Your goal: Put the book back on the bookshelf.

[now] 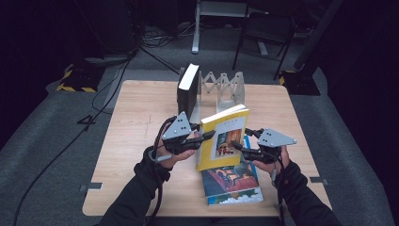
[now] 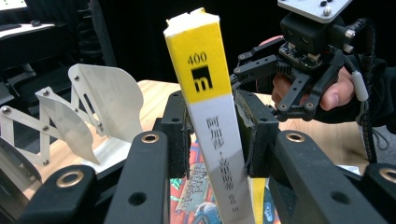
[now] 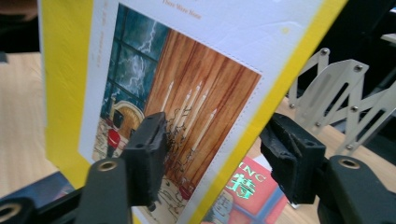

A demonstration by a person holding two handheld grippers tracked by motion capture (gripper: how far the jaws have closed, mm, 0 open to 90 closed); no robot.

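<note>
Left tongs [image 2: 212, 135] clamp the stiff, light yellow book [image 1: 223, 136] by its spine; right tongs [image 3: 219, 154] stand open around its cover edge.

A dark studio or lab set up for recording: black walls, a grey carpet floor [image 1: 42, 141] with loose cables [image 1: 108, 89], hazard-striped weights [image 1: 75, 80] beyond the fingers, and one bare wooden table [image 1: 141, 117] under them.

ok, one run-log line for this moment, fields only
left gripper: shut on yellow book spine | right gripper: open, jaws astride its edge | book: upright over the flat books | rack: one black book
</note>
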